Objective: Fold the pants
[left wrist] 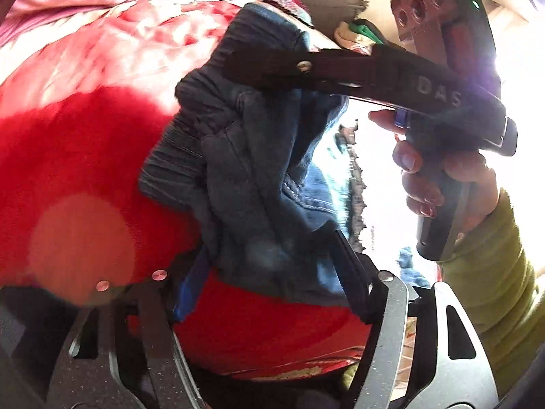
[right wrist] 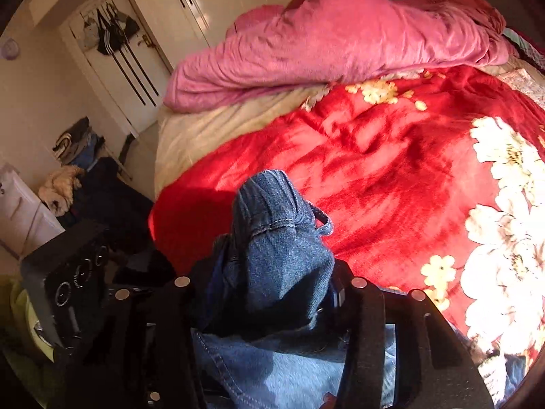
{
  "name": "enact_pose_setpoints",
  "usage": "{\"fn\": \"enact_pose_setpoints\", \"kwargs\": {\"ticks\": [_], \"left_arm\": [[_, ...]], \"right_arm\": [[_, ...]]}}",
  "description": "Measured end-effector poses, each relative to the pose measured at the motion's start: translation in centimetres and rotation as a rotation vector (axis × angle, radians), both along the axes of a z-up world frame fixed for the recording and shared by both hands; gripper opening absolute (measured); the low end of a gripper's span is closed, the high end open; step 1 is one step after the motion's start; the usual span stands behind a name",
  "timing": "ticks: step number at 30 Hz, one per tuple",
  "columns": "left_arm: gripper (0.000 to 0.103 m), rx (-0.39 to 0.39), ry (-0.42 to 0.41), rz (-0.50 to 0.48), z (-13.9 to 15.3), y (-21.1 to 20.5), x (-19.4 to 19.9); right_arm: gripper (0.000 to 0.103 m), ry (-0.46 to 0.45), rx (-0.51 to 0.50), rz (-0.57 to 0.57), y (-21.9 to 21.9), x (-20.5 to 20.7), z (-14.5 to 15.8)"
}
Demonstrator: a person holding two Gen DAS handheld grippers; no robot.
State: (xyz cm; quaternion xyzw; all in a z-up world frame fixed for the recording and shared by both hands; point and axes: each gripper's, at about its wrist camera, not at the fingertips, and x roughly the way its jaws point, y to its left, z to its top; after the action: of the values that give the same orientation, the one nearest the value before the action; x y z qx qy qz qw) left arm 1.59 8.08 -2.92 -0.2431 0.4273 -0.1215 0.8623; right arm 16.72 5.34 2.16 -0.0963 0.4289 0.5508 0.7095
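pants: blue denim jeans [right wrist: 282, 255], bunched up and lifted over the near-left part of the bed, hanging between your two tools; lighter denim trails down toward you in the right wrist view.
left hand-held gripper [left wrist: 269, 272]: jaws part open with a thick wad of the jeans [left wrist: 252, 177] between them; left finger [left wrist: 190, 289] and right finger [left wrist: 347, 266] both sit against the cloth, so you have hold of it.
right hand-held gripper [right wrist: 269, 293]: jaws about half open, closed onto a bundled fold of denim that sticks up past the fingertips; pads are buried in cloth on both sides, so it reads as a grip.
right gripper from the left view: upper right of frame, its fingers [left wrist: 272, 64] clamped on the top edge of the jeans.
your right hand [left wrist: 439, 184]: wrapped round the handle, green sleeve [left wrist: 494, 272] below it.
bed: red floral blanket [right wrist: 391, 170] covers the near part, pink quilt [right wrist: 323, 44] heaped at the far side.
room: white wardrobe [right wrist: 204, 3] far left, pile of clothes [right wrist: 71, 170] on the left by the wall.
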Motion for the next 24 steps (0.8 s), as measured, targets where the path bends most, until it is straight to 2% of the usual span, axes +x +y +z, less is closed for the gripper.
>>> {"fn": "enact_pose_setpoints", "kwargs": {"ticks": [4, 8, 18, 20, 22, 24], "left_arm": [[0.06, -0.031, -0.019, -0.009, 1.1, -0.7, 0.4], [0.06, -0.028, -0.054, -0.04, 2.7, -2.3, 0.6], [0.06, -0.01, -0.1, -0.188, 4.5, -8.0, 3.0], [0.062, -0.022, -0.112, -0.24, 4.4, -9.0, 3.2], [0.068, -0.025, -0.127, -0.335, 3.9, -10.7, 3.1], [0.069, -0.001, -0.132, -0.409, 3.2, -12.1, 2.6]], "right_arm": [[0.046, 0.011, 0.082, -0.029, -3.0, 0.4, 1.5], [0.046, -0.003, 0.135, -0.067, -6.5, 0.8, 2.7], [0.049, -0.012, 0.218, -0.176, -15.0, 1.1, 3.8], [0.06, -0.005, 0.236, -0.213, -17.2, 0.9, 3.7], [0.067, 0.036, 0.278, -0.274, -19.8, 0.9, 3.3], [0.069, 0.084, 0.304, -0.357, -22.2, 1.2, 2.6]]}}
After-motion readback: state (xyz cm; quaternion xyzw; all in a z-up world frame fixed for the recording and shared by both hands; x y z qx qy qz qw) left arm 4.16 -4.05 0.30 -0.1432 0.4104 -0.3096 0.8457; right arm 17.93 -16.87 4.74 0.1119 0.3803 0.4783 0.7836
